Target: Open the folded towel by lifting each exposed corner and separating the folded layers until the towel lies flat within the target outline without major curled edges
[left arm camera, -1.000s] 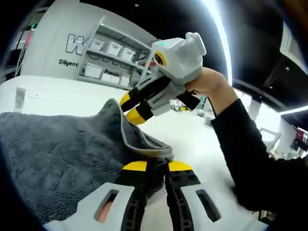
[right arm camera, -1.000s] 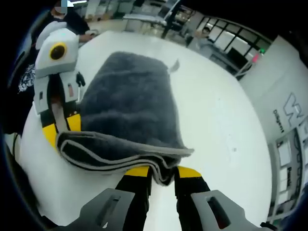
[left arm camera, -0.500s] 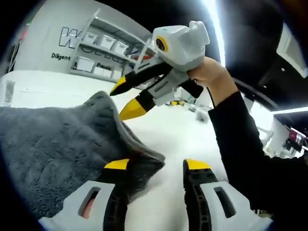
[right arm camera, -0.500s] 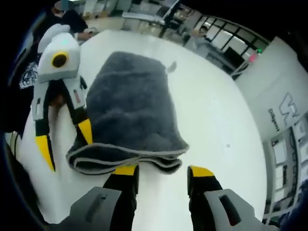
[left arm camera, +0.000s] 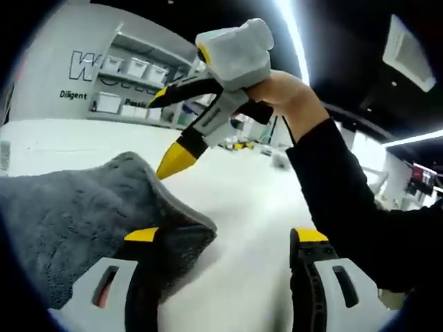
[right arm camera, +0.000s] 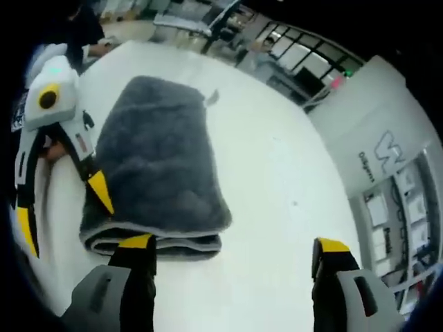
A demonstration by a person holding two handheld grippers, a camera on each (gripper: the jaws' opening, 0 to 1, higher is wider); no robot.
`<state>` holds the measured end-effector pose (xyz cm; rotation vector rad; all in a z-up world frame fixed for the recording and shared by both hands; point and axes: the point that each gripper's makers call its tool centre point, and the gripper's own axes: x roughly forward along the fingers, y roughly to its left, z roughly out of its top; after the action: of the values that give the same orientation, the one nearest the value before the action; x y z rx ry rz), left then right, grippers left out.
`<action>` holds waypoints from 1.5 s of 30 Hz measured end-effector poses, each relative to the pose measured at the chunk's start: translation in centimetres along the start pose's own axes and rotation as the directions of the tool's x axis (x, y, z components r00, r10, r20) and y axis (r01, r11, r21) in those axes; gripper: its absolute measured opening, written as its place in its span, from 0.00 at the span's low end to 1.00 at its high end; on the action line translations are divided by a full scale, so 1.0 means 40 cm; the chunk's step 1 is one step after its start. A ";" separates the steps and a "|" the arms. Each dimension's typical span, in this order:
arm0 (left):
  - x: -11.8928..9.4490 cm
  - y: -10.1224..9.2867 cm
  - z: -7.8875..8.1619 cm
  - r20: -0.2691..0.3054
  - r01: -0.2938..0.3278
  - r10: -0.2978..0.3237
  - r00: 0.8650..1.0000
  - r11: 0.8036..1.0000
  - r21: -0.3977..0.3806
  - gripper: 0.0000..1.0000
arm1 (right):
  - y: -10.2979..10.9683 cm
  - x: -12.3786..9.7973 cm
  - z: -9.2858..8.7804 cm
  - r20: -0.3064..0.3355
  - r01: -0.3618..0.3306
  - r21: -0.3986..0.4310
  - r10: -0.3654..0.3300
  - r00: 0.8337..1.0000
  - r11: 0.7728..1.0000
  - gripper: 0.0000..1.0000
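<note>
In my left gripper view, my left gripper (left arm camera: 225, 238) has its two yellow-tipped jaws wide apart, with nothing between them. The gray towel (left arm camera: 83, 207) lies on the white table (left arm camera: 249, 207) at about 9 o'clock in this view. One rounded corner of it reaches to just beside my left-hand jaw tip. I cannot tell if that tip is touching the cloth. The towel looks thick and fluffy, with a pale edge strip running along its border.

At about 12 o'clock in the same view I see my right gripper (left arm camera: 168, 131), held up above the table by a hand (left arm camera: 287, 93) in a black sleeve (left arm camera: 346, 207). Its jaws are apart too, one dark tip pointing to the side and one yellow tip pointing down at the towel corner. It is near the towel but not touching it.

In my right gripper view, the right gripper (right arm camera: 232, 245) has its jaws spread very wide and holds nothing. The towel (right arm camera: 156, 162) is still folded, a long gray bundle lying on the table (right arm camera: 277, 180) at about 10 o'clock. I can see its stacked layers at the near end, just past my left-hand jaw tip. The left gripper (right arm camera: 66, 211) is at 9 o'clock, jaws apart, with one yellow tip just beside the towel's long side.

Shelves (left arm camera: 131, 76) with white boxes stand against the far wall.
</note>
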<state>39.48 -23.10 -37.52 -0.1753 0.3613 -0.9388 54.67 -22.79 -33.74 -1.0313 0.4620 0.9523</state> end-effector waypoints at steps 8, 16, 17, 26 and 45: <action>-0.035 0.044 0.051 0.045 -0.092 0.087 0.995 0.986 0.139 1.00 | -0.091 -0.038 -0.007 -0.039 0.193 0.061 -0.191 0.981 0.979 1.00; -0.111 0.110 0.107 0.070 -0.159 0.149 0.986 0.971 0.179 1.00 | -0.159 -0.121 0.048 0.062 0.357 0.129 -0.366 0.928 0.925 1.00; -0.122 0.121 0.119 0.077 -0.166 0.154 0.985 0.969 0.182 1.00 | -0.159 -0.128 0.051 0.061 0.366 0.145 -0.378 0.924 0.919 1.00; -0.263 0.225 0.198 0.115 -0.237 0.215 0.970 0.941 0.241 1.00 | -0.183 -0.212 0.081 0.040 0.521 0.328 -0.563 0.826 0.788 1.00; -0.558 0.443 0.271 0.211 -0.435 0.394 0.894 0.877 0.205 1.00 | -0.080 -0.314 0.066 0.064 0.473 0.693 -0.700 0.712 0.544 1.00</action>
<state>45.00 5.27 -27.78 0.0566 0.1167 -0.5287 50.37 -26.62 -21.82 -0.3131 0.0850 0.2655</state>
